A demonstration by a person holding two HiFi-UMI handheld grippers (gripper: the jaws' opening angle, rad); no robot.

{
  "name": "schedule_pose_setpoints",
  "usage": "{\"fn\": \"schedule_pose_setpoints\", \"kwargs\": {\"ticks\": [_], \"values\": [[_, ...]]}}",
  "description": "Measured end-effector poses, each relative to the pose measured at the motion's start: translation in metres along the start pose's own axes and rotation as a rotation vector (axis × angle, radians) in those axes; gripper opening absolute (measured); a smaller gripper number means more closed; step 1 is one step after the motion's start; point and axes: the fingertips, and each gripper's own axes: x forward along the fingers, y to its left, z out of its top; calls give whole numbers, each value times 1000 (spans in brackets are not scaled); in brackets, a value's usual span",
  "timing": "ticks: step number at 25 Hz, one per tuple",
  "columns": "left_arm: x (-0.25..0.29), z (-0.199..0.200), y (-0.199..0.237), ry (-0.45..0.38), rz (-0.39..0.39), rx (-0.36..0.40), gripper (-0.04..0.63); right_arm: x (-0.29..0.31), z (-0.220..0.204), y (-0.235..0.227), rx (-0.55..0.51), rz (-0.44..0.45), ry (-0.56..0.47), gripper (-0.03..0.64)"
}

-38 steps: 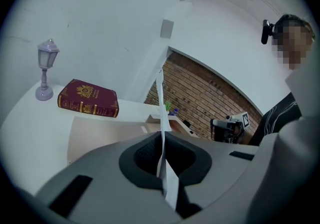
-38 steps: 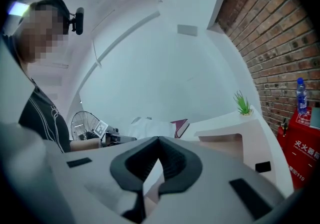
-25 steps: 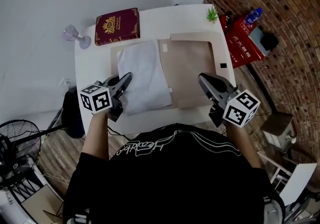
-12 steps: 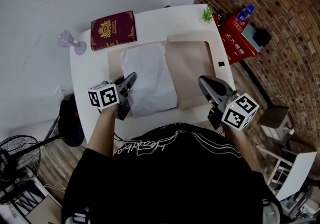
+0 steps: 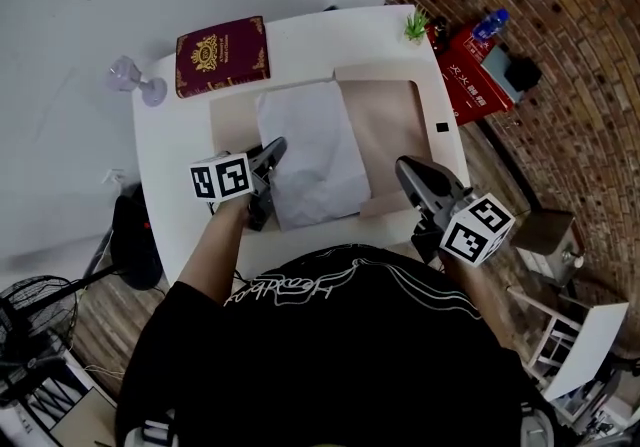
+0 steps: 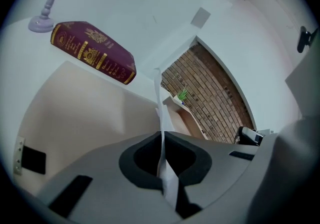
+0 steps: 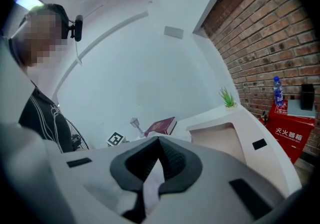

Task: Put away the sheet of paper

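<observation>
- White Chinese characters, seemingly "灭火器箱", are printed on the red box (image 7: 290,134).
- Gold lettering is stamped on the maroon book (image 6: 95,53); it cannot be read.

Head view: looking steeply down on table (image 5: 165,165) from above.
Left gripper view: riding left gripper (image 5: 277,146), low and close, facing book (image 6: 95,53).
Right gripper view: riding right gripper (image 5: 401,168), facing across table.
Shared: book appearing in all three.

Your sheet of paper (image 5: 310,145) is white, the folder (image 5: 390,120) beige, the desk (image 5: 170,155) white; the book (image 5: 222,55) is maroon with a gold crest, the wall (image 5: 560,15) red-brown brick, the plant (image 5: 416,27) green.
</observation>
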Motion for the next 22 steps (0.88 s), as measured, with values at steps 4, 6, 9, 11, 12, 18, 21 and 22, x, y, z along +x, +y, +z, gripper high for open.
{"fn": "schedule_pose_setpoints", "kwargs": {"ticks": [4, 6, 9, 11, 12, 18, 21, 22], "values": [[12, -4, -4, 3, 37, -10, 32, 1, 7, -10, 2, 30, -4, 2], [19, -5, -10, -2, 47, -8, 32, -1, 12, -14, -3, 50, -2, 2], [29, -5, -15, 0, 73, -5, 32, -6, 19, -22, -9, 73, 3, 2], [35, -8, -18, 6, 93, -15, 32, -12, 22, -29, -11, 83, 11, 2], [38, -9, -20, 8, 102, -21, 32, -14, 23, -33, -11, 88, 15, 2], [60, -15, -34, 7, 121, -43, 32, -20, 31, -52, -11, 127, 23, 2], [68, -16, -38, 4, 144, -58, 32, -24, 35, -57, -9, 148, 19, 2], [69, -16, -39, 4, 151, -63, 32, -27, 34, -59, -8, 152, 19, 2]]}}
